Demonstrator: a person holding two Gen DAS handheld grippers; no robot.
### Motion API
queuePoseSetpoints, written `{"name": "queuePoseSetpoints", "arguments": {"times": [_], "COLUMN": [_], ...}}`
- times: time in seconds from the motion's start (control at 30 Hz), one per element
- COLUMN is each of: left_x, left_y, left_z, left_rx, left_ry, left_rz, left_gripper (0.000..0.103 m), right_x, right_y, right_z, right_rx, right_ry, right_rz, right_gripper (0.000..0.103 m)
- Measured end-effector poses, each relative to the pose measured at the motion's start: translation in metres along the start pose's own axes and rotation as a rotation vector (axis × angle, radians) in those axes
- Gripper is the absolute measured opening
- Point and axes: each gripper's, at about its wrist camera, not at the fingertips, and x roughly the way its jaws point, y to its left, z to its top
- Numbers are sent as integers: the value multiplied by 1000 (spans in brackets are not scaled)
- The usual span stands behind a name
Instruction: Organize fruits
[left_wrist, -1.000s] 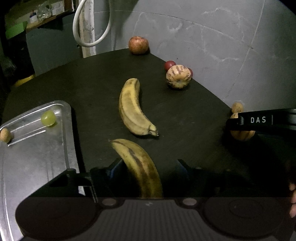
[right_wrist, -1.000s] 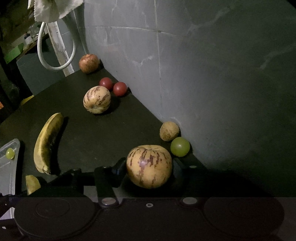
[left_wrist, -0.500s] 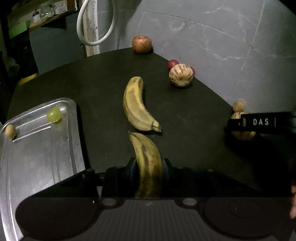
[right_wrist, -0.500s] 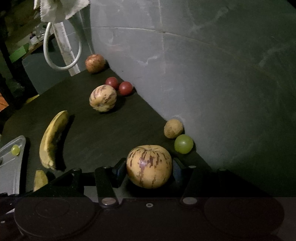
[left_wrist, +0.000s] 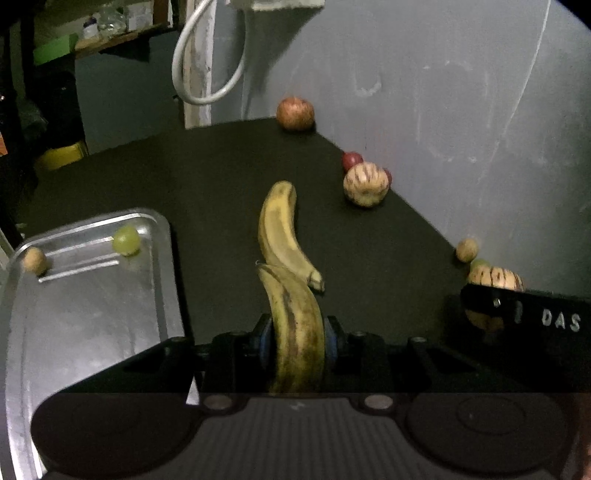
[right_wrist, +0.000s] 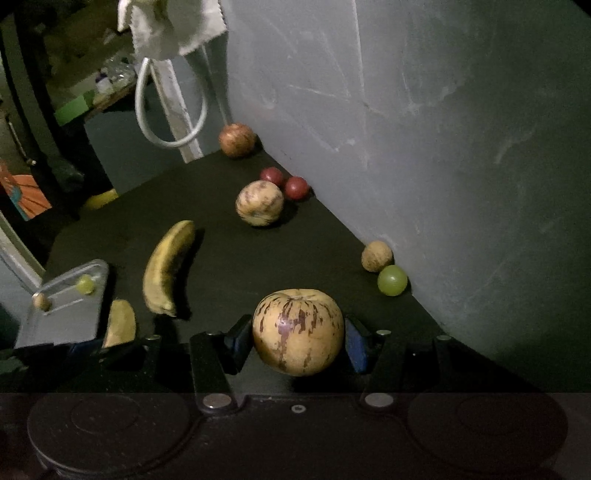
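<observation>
My left gripper (left_wrist: 297, 338) is shut on a browned banana (left_wrist: 295, 328) and holds it above the black table, just right of the metal tray (left_wrist: 92, 325). A second banana (left_wrist: 280, 232) lies on the table ahead. My right gripper (right_wrist: 297, 338) is shut on a striped yellow melon (right_wrist: 298, 330), lifted off the table; it also shows in the left wrist view (left_wrist: 495, 278). The tray holds a green grape (left_wrist: 126, 240) and a small brown fruit (left_wrist: 35, 260).
On the table by the grey wall lie another striped melon (right_wrist: 259, 202), two red fruits (right_wrist: 284, 182), an apple (right_wrist: 236, 139), a brown fruit (right_wrist: 376, 255) and a green grape (right_wrist: 392, 280). A white hose loop (right_wrist: 170, 107) hangs beyond the table's far edge.
The left gripper closed on the browned banana and lifted it up and forward. The right gripper kept its hold on the melon and rose with it.
</observation>
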Motion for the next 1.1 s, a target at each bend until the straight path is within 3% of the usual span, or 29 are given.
{"name": "queuePoseSetpoints", "arguments": {"times": [0.53,0.77,1.1], "left_x": [-89,-127,-162], "left_y": [47,81,161], "left_z": [20,29,24], "left_rx": [-58,-51,-57], "left_ry": [-138,-201,-235], "left_rz": [94,71,22], "left_gripper": [32,32,32], "right_x": [-81,-117,-164], "right_y": [45,88,177], "right_z": [17,24,14], "right_rx": [-45,-45,-58], "right_ry": [-120,-196,-252], "right_rz": [126,133,114], "right_gripper": [54,54,54]}}
